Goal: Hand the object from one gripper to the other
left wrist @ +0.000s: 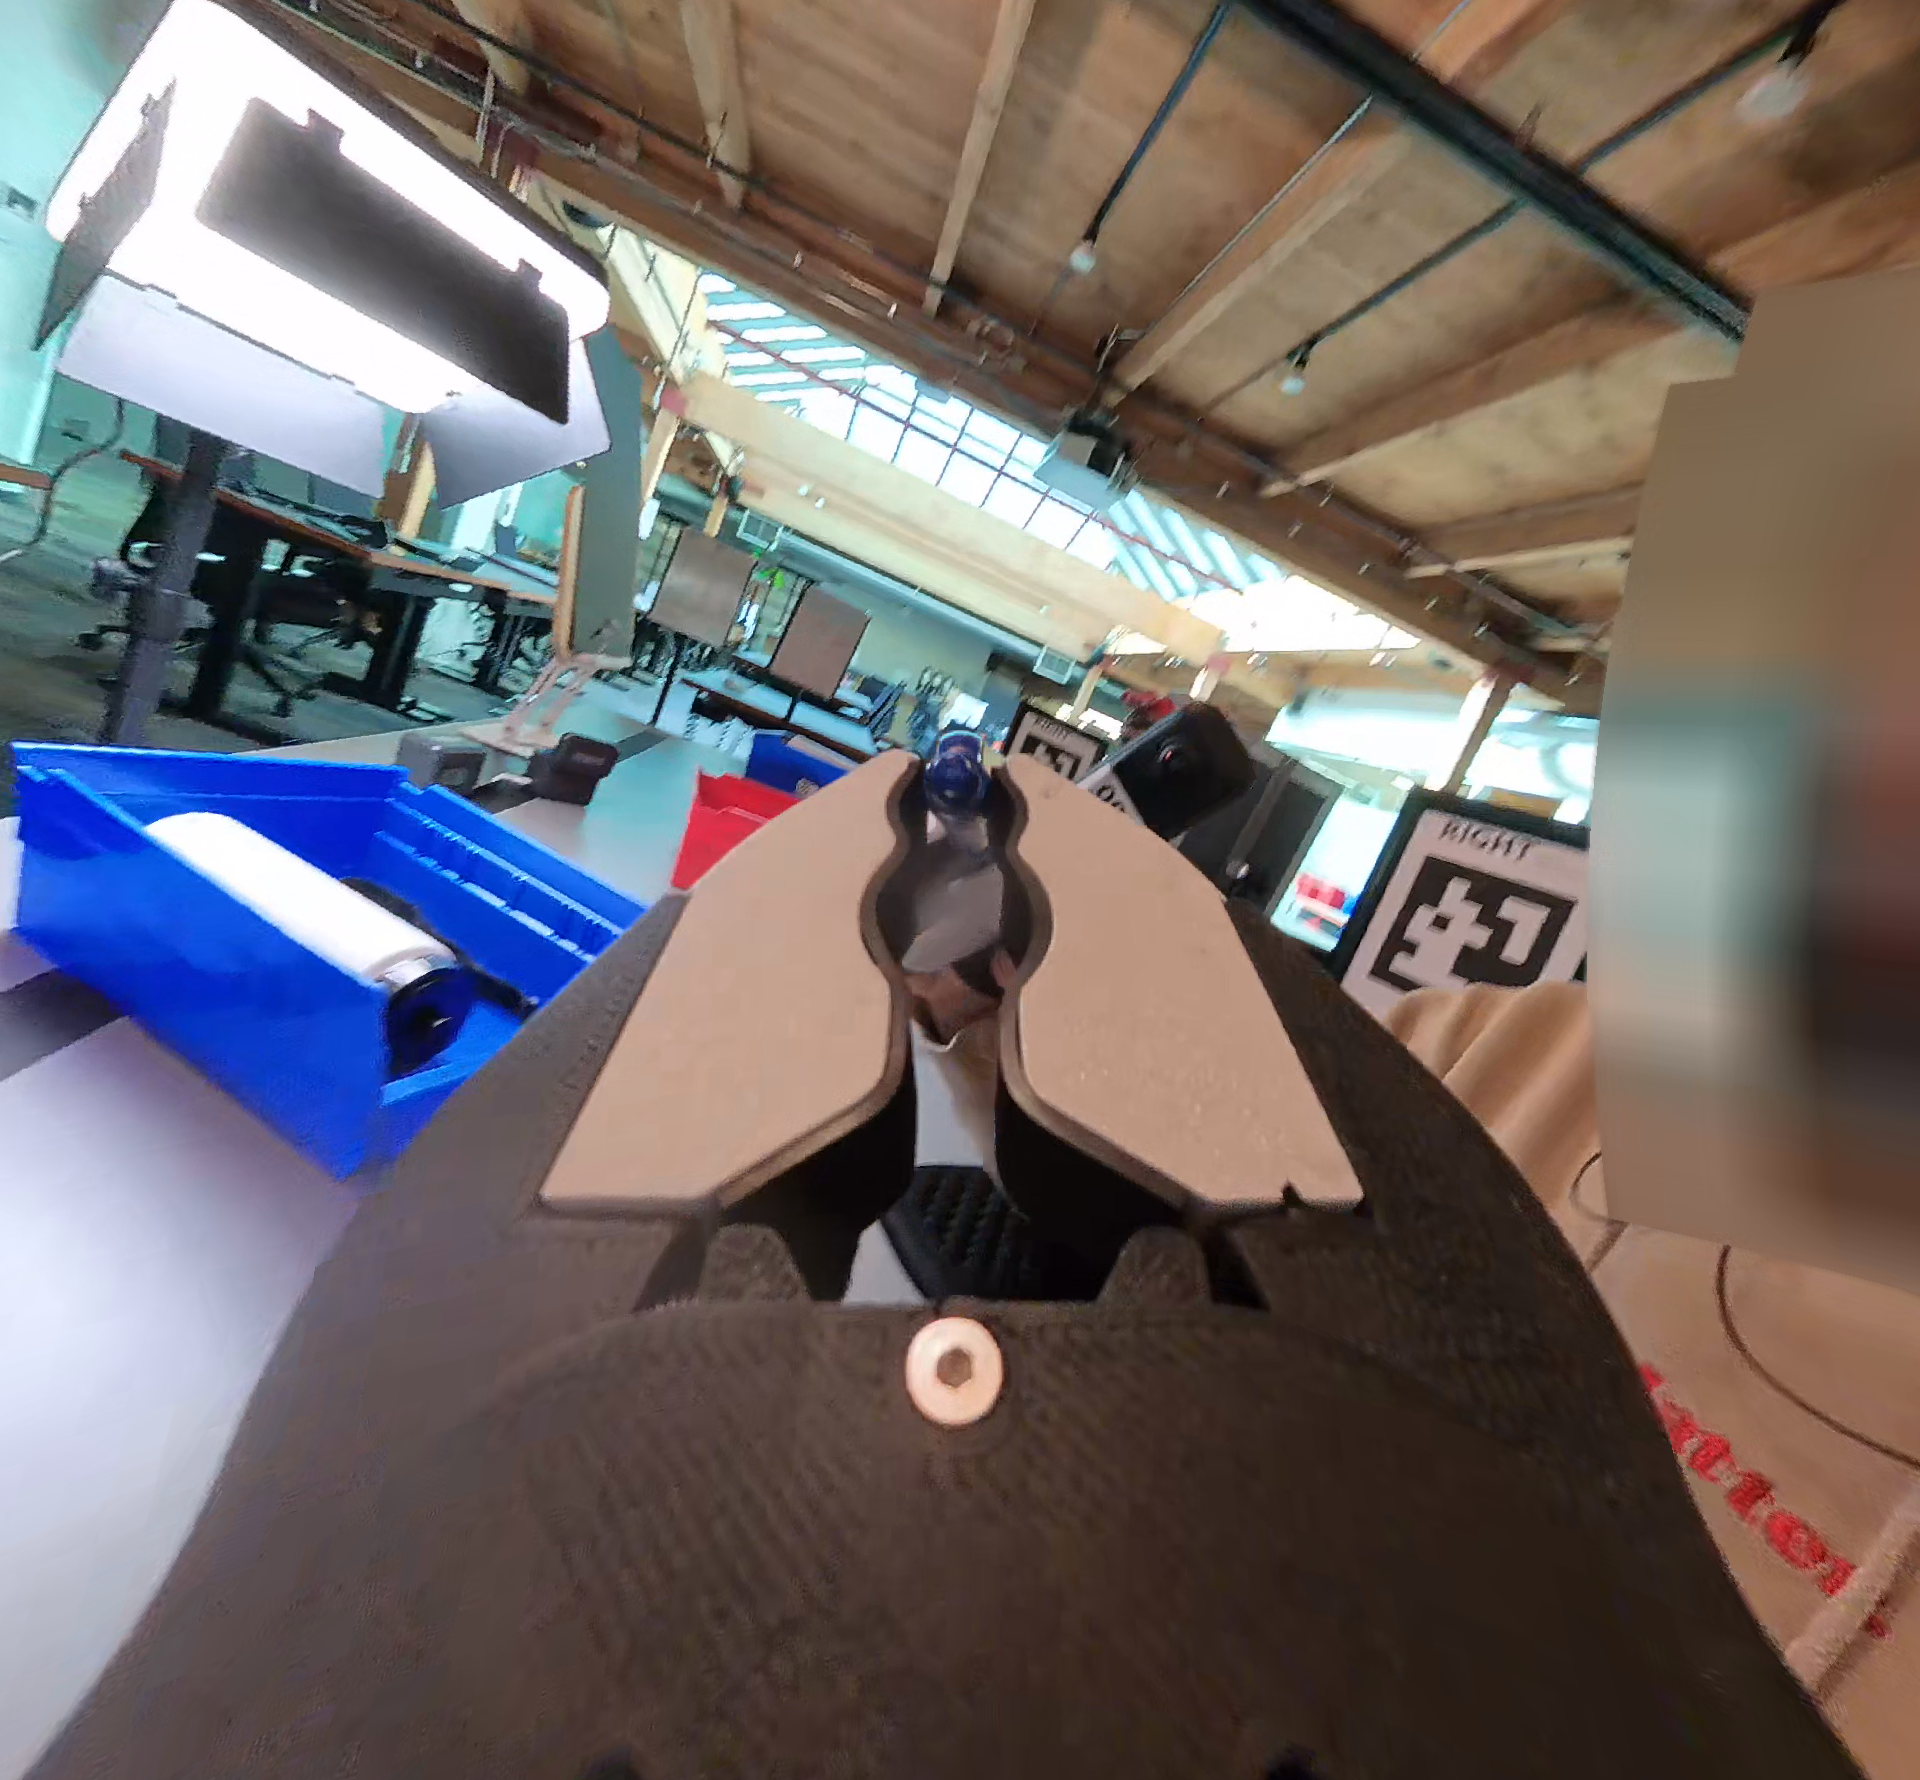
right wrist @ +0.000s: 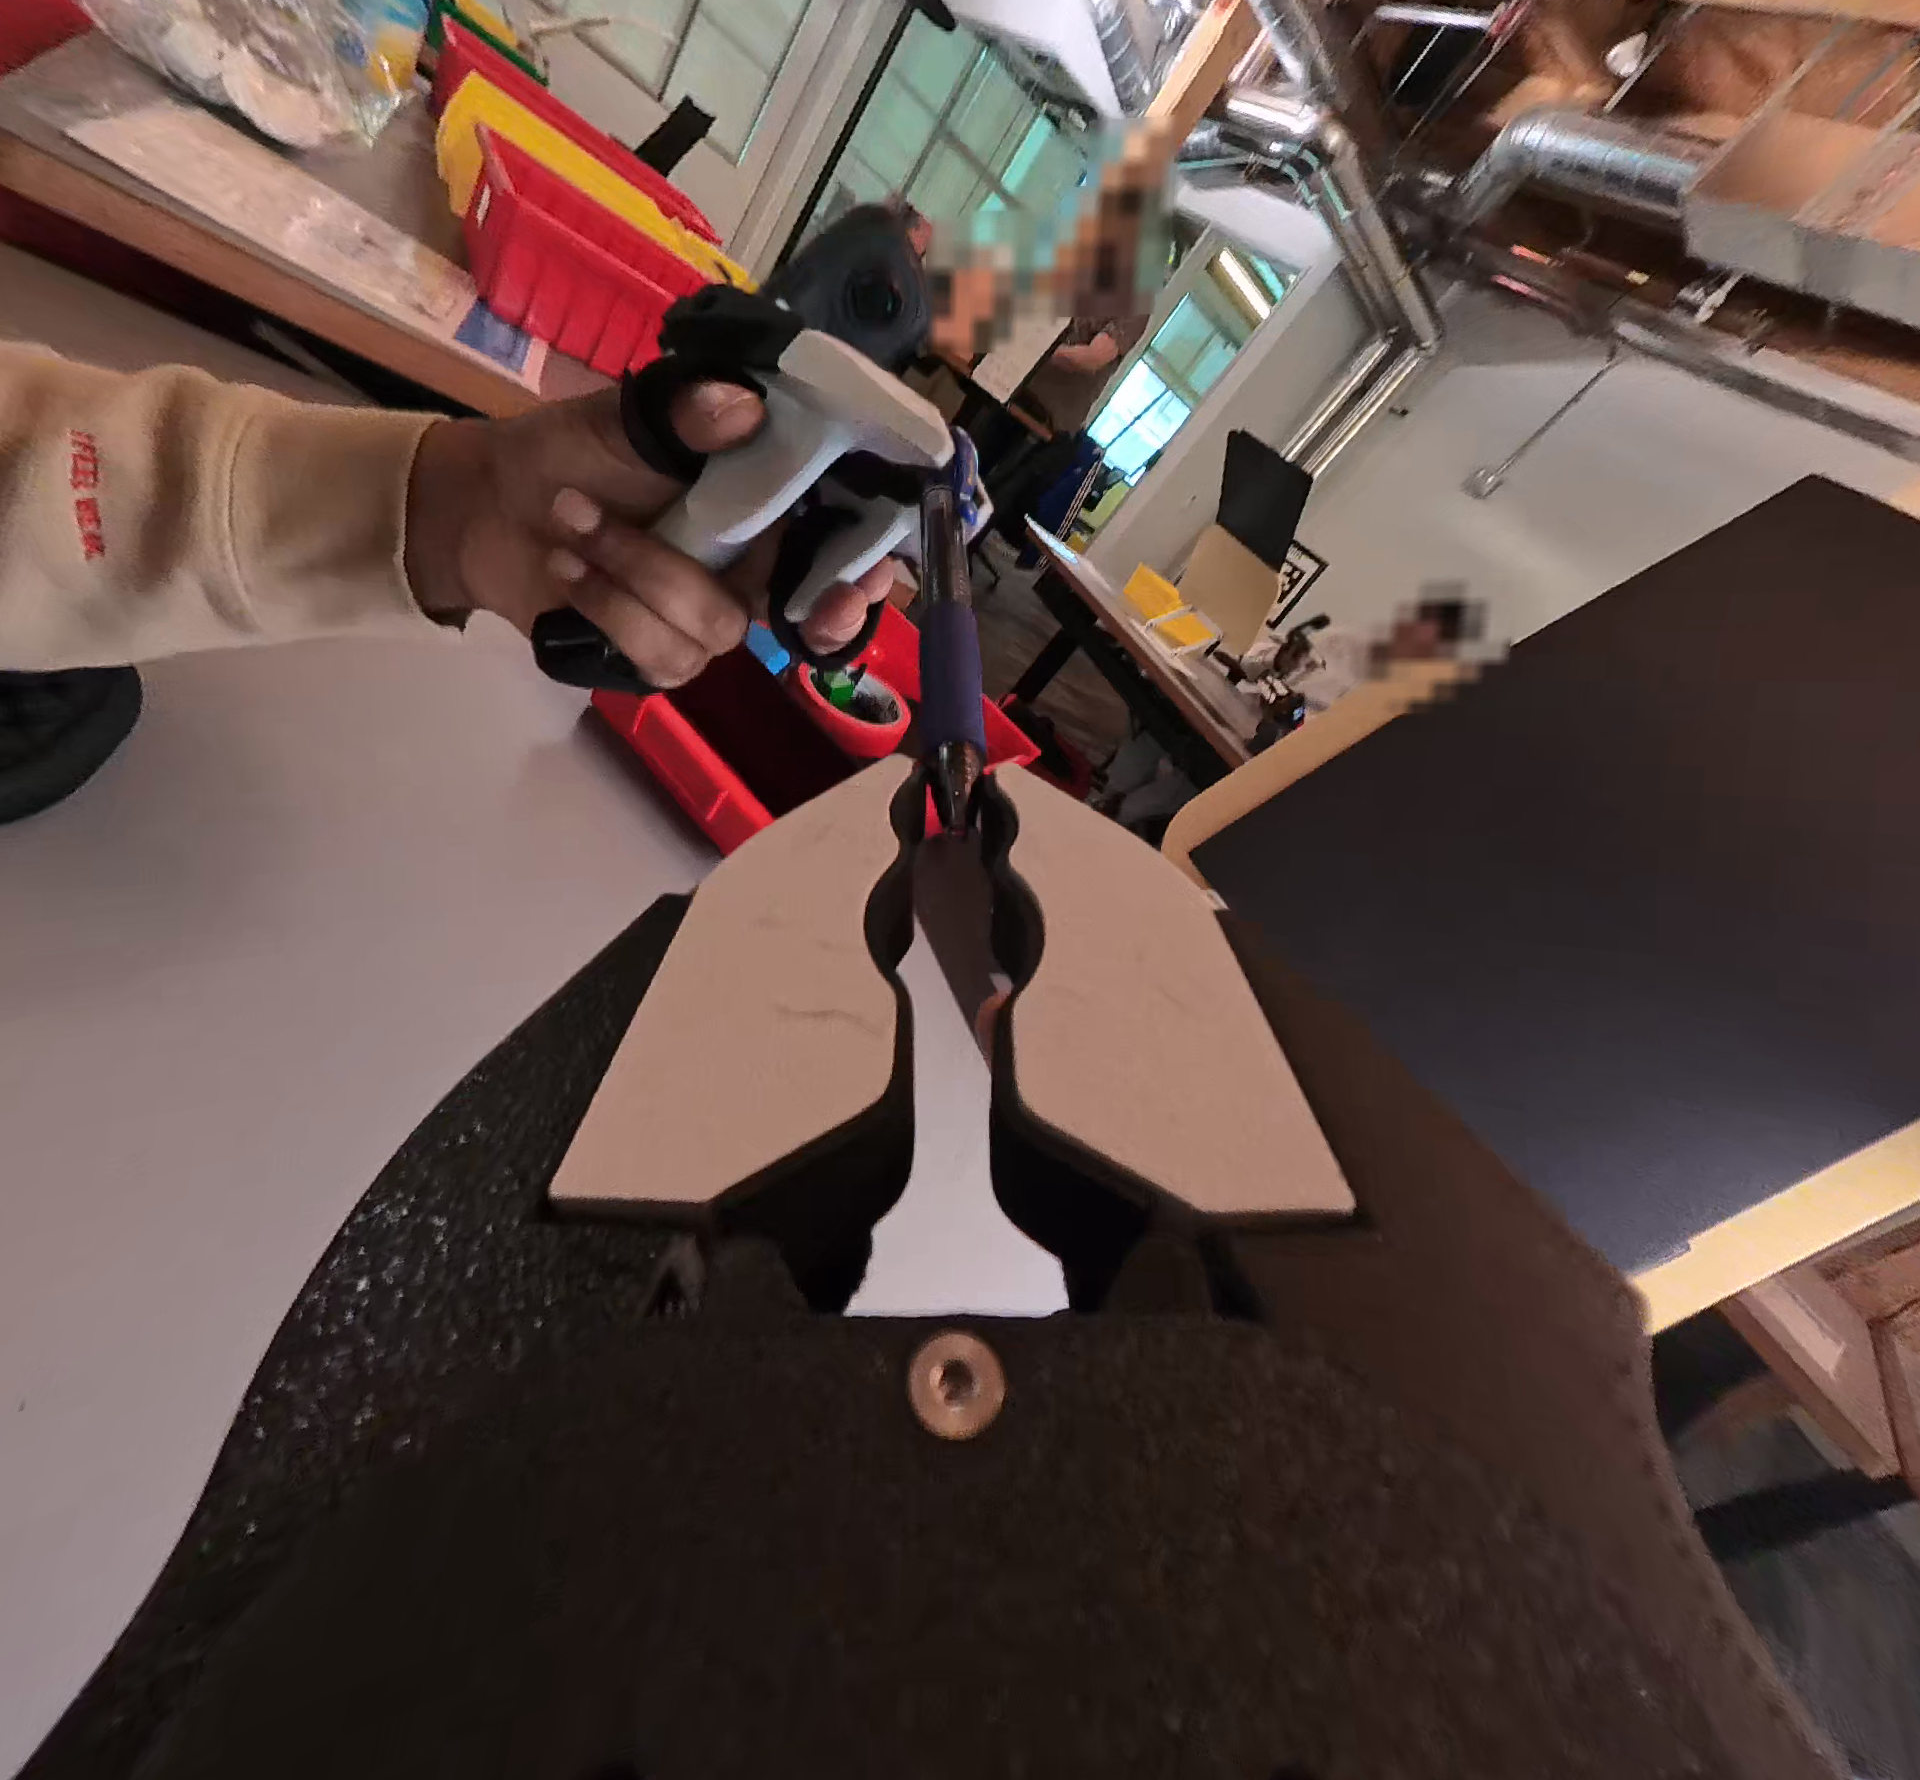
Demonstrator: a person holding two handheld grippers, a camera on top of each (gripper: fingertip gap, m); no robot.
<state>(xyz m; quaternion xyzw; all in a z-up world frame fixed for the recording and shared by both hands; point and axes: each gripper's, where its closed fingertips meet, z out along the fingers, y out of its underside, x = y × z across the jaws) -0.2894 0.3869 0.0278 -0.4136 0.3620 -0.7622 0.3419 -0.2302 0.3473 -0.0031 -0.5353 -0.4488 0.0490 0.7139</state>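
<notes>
A dark blue pen (right wrist: 948, 650) hangs in the air between both grippers, above the white table (right wrist: 312, 899). My right gripper (right wrist: 954, 800) is shut on its lower tip, held in the front notch of the jaws. The pen runs up and away to my left gripper (right wrist: 940, 473), held in a person's hand (right wrist: 582, 535), which grips the clip end. In the left wrist view my left gripper (left wrist: 954, 785) is shut on the pen's blue end (left wrist: 954, 772), seen end-on. The right gripper's camera (left wrist: 1174, 764) shows just beyond it.
A blue bin (left wrist: 260, 1024) with a white roll (left wrist: 301, 899) stands left of my left gripper. A red bin (right wrist: 717, 774) holding a red tape roll (right wrist: 857, 707) lies under the pen. Stacked red and yellow bins (right wrist: 561, 203) stand behind. A dark board (right wrist: 1558, 899) stands at the right. Spacing between my two grippers at the tips: around 9 centimetres.
</notes>
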